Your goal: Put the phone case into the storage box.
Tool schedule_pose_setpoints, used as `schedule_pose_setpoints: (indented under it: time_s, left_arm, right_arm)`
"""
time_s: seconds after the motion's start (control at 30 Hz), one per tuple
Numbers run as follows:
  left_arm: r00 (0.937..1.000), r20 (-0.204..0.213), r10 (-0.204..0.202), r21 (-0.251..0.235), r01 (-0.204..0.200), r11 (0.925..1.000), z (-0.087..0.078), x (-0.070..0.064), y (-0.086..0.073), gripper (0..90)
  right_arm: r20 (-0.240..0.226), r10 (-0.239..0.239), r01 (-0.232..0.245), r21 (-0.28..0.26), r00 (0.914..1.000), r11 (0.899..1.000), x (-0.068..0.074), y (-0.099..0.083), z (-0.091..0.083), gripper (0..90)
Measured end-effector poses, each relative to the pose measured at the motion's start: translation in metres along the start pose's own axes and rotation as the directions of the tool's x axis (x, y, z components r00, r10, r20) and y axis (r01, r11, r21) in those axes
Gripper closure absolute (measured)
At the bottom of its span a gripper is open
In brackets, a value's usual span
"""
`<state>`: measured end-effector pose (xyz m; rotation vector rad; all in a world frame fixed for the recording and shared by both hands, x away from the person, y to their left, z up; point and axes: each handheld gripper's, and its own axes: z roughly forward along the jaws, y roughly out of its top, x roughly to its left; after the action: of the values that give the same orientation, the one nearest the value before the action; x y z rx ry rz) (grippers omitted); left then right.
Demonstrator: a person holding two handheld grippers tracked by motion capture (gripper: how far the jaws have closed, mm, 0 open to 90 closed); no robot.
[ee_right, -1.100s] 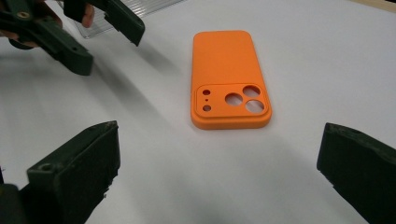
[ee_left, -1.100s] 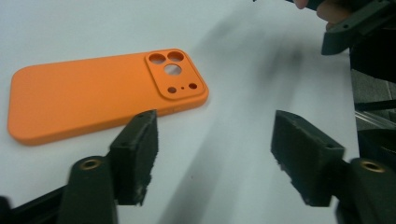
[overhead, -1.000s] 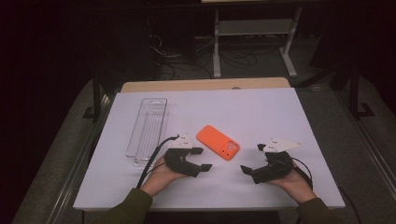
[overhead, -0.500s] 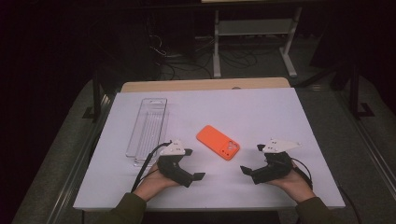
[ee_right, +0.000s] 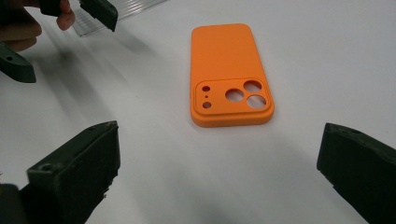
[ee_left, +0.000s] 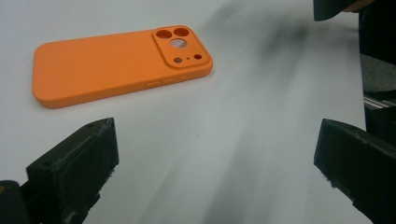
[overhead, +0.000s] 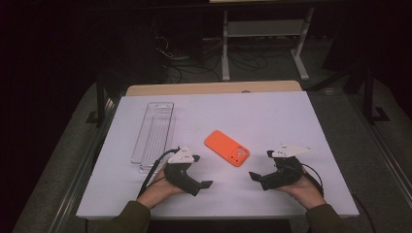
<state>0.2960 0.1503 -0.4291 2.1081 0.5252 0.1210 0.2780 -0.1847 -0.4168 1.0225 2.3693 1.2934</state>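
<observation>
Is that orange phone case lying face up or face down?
Back up: the orange phone case lies flat on the white table, raised camera cutouts facing upward.

Clear plastic tray (overhead: 153, 136) lies lengthwise on the white counter (overhead: 272, 116), left side, corner also visible at top of the right gripper view (ee_right: 116, 11). Wooden board edge (overhead: 214, 88) behind the counter. Metal stand (overhead: 265, 34) and loose cables (overhead: 170, 58) on the dark floor beyond.

The orange rubbery phone case (overhead: 227, 147) lay flat on the white sheet. Its camera cut-outs faced up.
</observation>
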Motion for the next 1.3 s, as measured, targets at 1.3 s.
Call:
schedule_pose_setpoints:
  time_s: [1.3]
  left_arm:
    - [0.9999,0.012,0.000,0.001,0.000,1.0000,-0.001,0.003,-0.001,0.0]
  right_arm:
    - [0.017,0.017,-0.018,0.058,0.9997,0.998,-0.008,0.042,0.018,0.0]
